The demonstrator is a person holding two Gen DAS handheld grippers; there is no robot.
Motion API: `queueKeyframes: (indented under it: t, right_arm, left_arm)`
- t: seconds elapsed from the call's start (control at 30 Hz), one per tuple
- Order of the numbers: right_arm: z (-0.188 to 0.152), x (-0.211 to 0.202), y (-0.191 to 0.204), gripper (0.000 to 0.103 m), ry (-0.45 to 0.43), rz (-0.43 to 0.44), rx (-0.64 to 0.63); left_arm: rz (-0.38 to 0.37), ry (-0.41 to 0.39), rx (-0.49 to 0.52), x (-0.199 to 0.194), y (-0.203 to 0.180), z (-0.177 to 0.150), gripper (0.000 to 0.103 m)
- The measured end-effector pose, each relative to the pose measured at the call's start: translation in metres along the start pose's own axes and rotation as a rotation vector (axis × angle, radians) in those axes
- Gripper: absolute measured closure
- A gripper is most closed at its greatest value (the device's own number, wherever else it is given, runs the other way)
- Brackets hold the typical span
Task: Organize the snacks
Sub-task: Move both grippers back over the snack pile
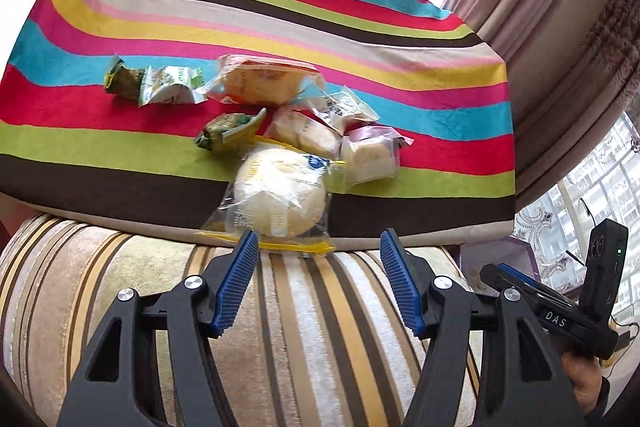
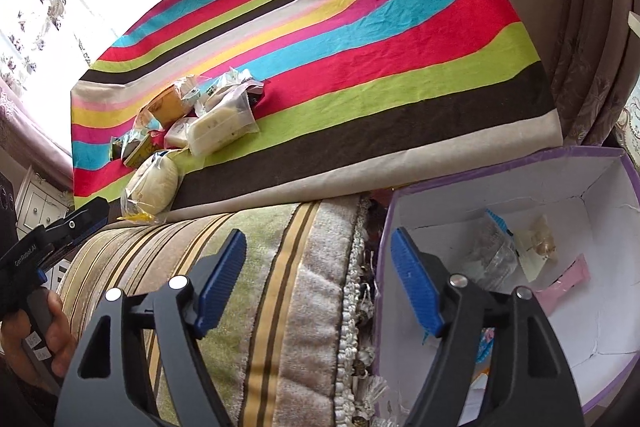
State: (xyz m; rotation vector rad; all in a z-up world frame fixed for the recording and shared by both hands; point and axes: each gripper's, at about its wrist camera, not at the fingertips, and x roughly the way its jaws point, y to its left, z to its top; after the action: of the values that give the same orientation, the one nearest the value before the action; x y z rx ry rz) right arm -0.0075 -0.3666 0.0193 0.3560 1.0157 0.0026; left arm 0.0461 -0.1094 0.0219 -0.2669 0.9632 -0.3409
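1. Cloth [image 1: 280, 27]: flat woven fabric in curved stripes of red, teal, lime, yellow, pink, beige and brown. It is lightly creased and covers a raised surface.
2. Cushion [image 2: 260, 287]: rounded, plush velvet-like pile with beige, gold and brown stripes and a knotted fringe along one end. It lies just below the cloth's near edge.
3. Box [image 2: 624, 163]: rectangular cardboard, purple outside, white inside, open top. It stands beside the cushion's fringed end. Inside lie a clear crinkled packet, a pale packet and a pink wrapper; further items are partly hidden by the right gripper.
4. Snacks [image 1: 296, 123]: a loose cluster on the cloth near its front edge, all in glossy plastic film. At least seven show in the left wrist view: two green packets, one orange-tinted pack, and several clear packs of pale cakes.
5. Bun [image 1: 280, 199]: one round, pale, soft-looking piece in a clear bag with a yellow seal. It rests at the cloth's front edge, overhanging the cushion.
6. Left gripper [image 1: 320, 251]: black frame, two blue ribbed pads. Jaws apart, nothing between them; one pad tip is near the bun's bag.
7. Right gripper [image 2: 320, 247]: same build. Jaws spread wide and empty, straddling the cushion end and the box rim.
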Motion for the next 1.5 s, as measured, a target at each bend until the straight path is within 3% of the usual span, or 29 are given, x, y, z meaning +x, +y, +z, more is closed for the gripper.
queueKeyframes:
  t: [0.13,0.2,0.57,0.93,1.17,1.27,1.5]
  right_arm:
    - [0.004,0.006,0.01,0.027,0.023,-0.003,-0.026]
    - [0.007,0.01,0.013,0.027,0.031,0.0,-0.026]
    - [0.023,0.031,0.035,0.026,0.068,0.023,-0.034]
    - [0.041,0.052,0.061,0.023,0.078,-0.033,-0.098]
    - [0.055,0.063,0.066,0.021,0.064,-0.04,-0.088]
    - [0.062,0.07,0.071,0.021,0.061,-0.042,-0.087]
    - [0.078,0.087,0.094,0.02,0.044,-0.034,-0.143]
  left_arm:
    - [0.005,0.009,-0.035,0.002,0.014,0.005,0.042]
    - [0.011,0.007,-0.049,0.003,0.02,0.007,0.035]
    - [0.018,0.054,-0.053,0.025,0.032,0.02,0.024]
    - [0.056,0.124,0.041,0.057,0.022,0.033,0.017]
    - [0.086,0.188,0.086,0.079,0.017,0.032,0.018]
    - [0.101,0.186,0.105,0.083,0.014,0.029,0.028]
    - [0.102,0.161,0.133,0.082,0.01,0.025,0.036]
